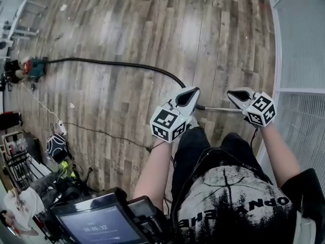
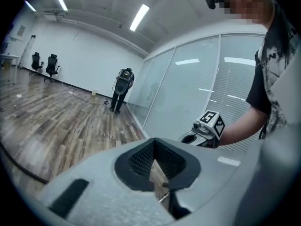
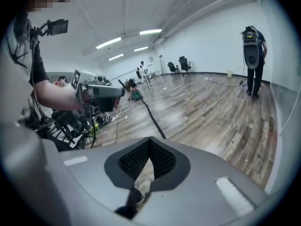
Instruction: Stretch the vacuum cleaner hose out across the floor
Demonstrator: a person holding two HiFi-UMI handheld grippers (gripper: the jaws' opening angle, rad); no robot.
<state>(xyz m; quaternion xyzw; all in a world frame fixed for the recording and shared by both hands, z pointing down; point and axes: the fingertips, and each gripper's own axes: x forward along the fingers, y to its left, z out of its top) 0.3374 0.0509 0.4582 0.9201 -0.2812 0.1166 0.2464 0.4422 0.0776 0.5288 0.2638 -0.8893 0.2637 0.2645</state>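
- The left gripper (image 1: 191, 93) is closed and empty. In its own view the jaws meet at the tip, with only floor showing through the gap behind them.
- The right gripper (image 1: 235, 94) is closed too, with nothing between its jaws in its own view.
- Both grippers are held up in front of the person, side by side and apart, above the floor (image 1: 152, 24).
- A thin grey tube (image 1: 218, 109) shows in the gap between the two grippers, down on the floor. Neither gripper touches it.
- The hose (image 1: 122, 65) is black and lies on the floor. It runs in a shallow curve away from the left gripper, out to that gripper's left. Its near end passes out of sight behind the left gripper.
- The far end of the hose reaches the vacuum (image 1: 31, 67), well away from both grippers.
- A thin cable (image 1: 101, 132) crosses the floor to the left of the left gripper.
- A glass wall (image 1: 299, 50) stands just to the right of the right gripper.
- Another person (image 2: 123, 88) stands far off beside that wall.
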